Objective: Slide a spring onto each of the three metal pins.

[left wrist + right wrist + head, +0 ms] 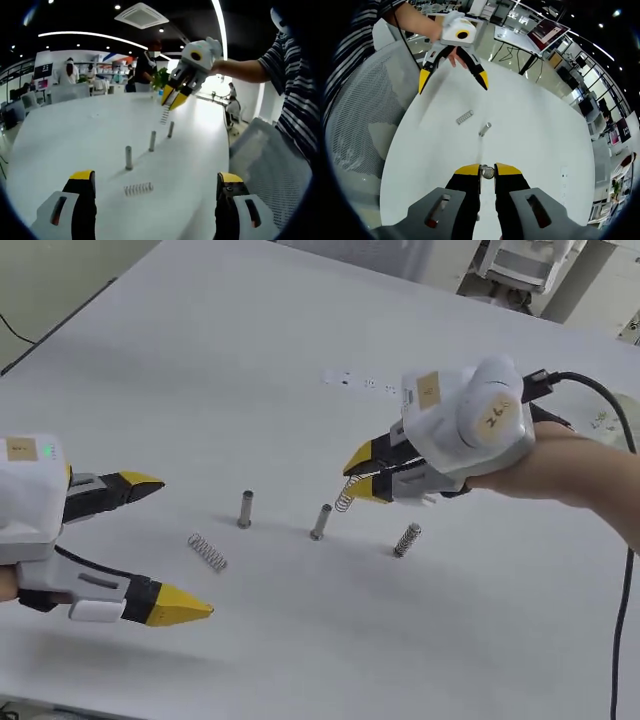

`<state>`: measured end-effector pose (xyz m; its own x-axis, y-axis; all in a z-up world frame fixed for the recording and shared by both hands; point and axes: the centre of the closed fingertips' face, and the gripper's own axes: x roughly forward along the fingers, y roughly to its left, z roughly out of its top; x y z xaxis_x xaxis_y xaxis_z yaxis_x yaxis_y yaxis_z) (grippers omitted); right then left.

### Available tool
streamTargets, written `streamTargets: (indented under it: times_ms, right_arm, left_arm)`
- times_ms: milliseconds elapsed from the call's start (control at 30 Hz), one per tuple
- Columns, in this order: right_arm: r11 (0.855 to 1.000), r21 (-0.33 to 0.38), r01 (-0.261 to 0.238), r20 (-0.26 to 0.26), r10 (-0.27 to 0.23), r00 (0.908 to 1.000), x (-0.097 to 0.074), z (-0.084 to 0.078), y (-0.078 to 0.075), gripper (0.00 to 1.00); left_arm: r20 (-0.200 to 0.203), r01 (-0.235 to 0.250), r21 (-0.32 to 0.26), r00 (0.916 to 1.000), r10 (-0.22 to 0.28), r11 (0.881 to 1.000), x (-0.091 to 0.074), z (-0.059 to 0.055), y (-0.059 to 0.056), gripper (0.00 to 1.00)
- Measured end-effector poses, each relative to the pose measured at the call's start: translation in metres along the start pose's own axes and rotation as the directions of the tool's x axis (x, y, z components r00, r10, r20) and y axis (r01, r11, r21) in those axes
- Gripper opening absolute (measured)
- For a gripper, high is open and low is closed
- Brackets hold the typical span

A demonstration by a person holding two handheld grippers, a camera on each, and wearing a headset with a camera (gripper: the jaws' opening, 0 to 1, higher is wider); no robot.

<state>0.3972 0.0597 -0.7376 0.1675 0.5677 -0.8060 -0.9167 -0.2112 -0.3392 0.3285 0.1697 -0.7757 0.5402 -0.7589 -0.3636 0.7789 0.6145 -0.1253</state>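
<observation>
A spring [345, 498] was pinched in the right gripper [356, 474] by the middle pin [320, 522]; the left gripper [185, 547] was held wide open. The sticker [496, 418] scribble couldn't be read.

Left gripper [183, 546], right gripper [362, 475]: white housings, black jaws, yellow tips. Tan stickers [429, 390] behind claws, black cable [625, 570], striped sleeve [295, 100].

The pins [245, 509] and springs [207, 551] are bare metal; the table [200, 370] is smooth, matt.

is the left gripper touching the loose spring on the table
Apart. The left gripper view shows the spring lying on bare table ahead of the open left gripper.
</observation>
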Motion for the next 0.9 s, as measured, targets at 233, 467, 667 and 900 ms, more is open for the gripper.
streamTargets:
  times_ms: [233,467,667,900]
  right_arm:
    - [1.000,0.004,-0.002,-0.005,0.002,1.0000,0.008,0.000,-0.007,0.07]
    - [1.000,0.003,-0.011,-0.011,0.011,0.9999,0.015,-0.001,-0.007,0.07]
    - [1.000,0.012,-0.015,-0.017,0.015,0.9998,0.020,-0.004,-0.009,0.07]
    - [1.000,0.019,-0.023,-0.020,0.024,0.9995,0.027,-0.006,-0.010,0.07]
  left_arm:
    - [-0.001,-0.002,-0.003,1.0000,0.002,1.000,-0.001,-0.002,0.000,0.98]
    - [-0.004,-0.008,-0.005,1.0000,0.008,1.000,-0.002,-0.004,0.001,0.97]
    - [-0.005,-0.014,-0.007,0.9999,0.014,1.000,-0.003,-0.004,0.002,0.96]
    - [-0.005,-0.013,-0.013,0.9999,0.013,1.000,-0.003,-0.006,0.001,0.96]
